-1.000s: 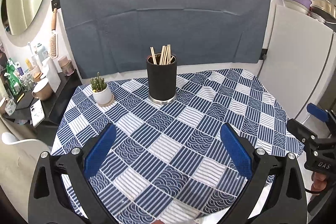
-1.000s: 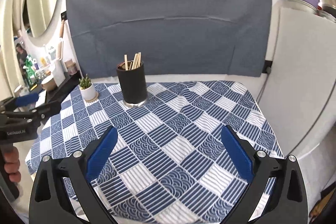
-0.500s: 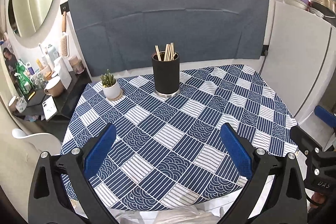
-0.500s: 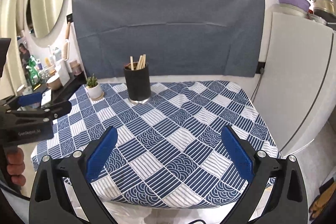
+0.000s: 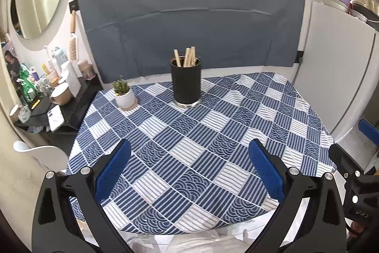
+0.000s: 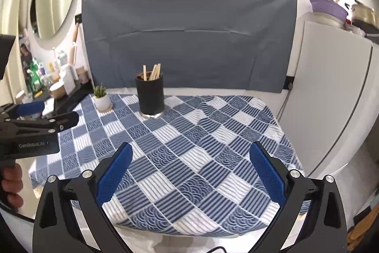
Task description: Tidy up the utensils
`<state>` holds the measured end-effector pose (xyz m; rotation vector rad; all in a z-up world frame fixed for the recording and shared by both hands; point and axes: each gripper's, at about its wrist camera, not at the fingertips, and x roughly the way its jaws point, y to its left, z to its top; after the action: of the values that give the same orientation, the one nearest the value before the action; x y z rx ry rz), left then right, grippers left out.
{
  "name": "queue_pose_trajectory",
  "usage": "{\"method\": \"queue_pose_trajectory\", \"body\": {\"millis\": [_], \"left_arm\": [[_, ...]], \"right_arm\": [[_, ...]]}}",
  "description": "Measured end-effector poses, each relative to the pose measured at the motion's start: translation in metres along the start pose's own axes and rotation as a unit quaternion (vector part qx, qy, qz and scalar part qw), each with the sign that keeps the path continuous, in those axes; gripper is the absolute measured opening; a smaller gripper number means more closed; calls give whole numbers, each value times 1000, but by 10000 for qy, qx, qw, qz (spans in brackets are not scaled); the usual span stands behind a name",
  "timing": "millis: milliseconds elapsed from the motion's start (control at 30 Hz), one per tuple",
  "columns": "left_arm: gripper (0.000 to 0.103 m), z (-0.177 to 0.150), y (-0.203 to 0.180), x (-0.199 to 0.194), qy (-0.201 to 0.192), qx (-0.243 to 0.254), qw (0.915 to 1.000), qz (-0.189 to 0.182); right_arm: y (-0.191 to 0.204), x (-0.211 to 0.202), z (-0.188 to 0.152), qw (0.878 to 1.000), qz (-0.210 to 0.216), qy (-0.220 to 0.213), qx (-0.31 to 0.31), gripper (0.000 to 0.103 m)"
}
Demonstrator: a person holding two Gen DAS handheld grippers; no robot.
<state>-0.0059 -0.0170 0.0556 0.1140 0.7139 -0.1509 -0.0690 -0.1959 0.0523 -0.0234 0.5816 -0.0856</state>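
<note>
You held the left gripper [image 5: 189, 167] and right gripper [image 6: 190, 168] wide apart and empty, well short of the black holder [image 5: 186, 82] of chopsticks [image 5: 187, 58]

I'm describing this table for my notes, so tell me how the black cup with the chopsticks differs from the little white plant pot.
The black holder is tall, dark and straight-sided; the white pot is short, rounded and pale. The holder contains wooden chopsticks leaning at angles, while the pot holds a small green plant. The holder rests on a silvery base, the pot on a tan saucer. Both stand upright near the back of the checked tablecloth.
</note>
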Motion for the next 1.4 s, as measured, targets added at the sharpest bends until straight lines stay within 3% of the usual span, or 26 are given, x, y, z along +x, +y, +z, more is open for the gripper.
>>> {"method": "queue_pose_trajectory", "body": {"millis": [100, 433, 1200, 1400], "left_arm": [[97, -1, -1, 3, 31, -67, 9999, -116], [97, 0, 10, 2, -31, -273, 9996, 72], [97, 11, 9, -6, -279, -90, 9996, 22], [97, 10, 11, -2, -189, -99, 9998, 11]], "right_arm": [[-2, -2, 1, 9999, -105, -7, 12, 95], [4, 0, 6, 9999, 34, 59, -120, 95], [4, 1, 9, 9999, 96, 42, 90, 95], [7, 4, 9, 9999, 114, 102, 61, 95]]}}
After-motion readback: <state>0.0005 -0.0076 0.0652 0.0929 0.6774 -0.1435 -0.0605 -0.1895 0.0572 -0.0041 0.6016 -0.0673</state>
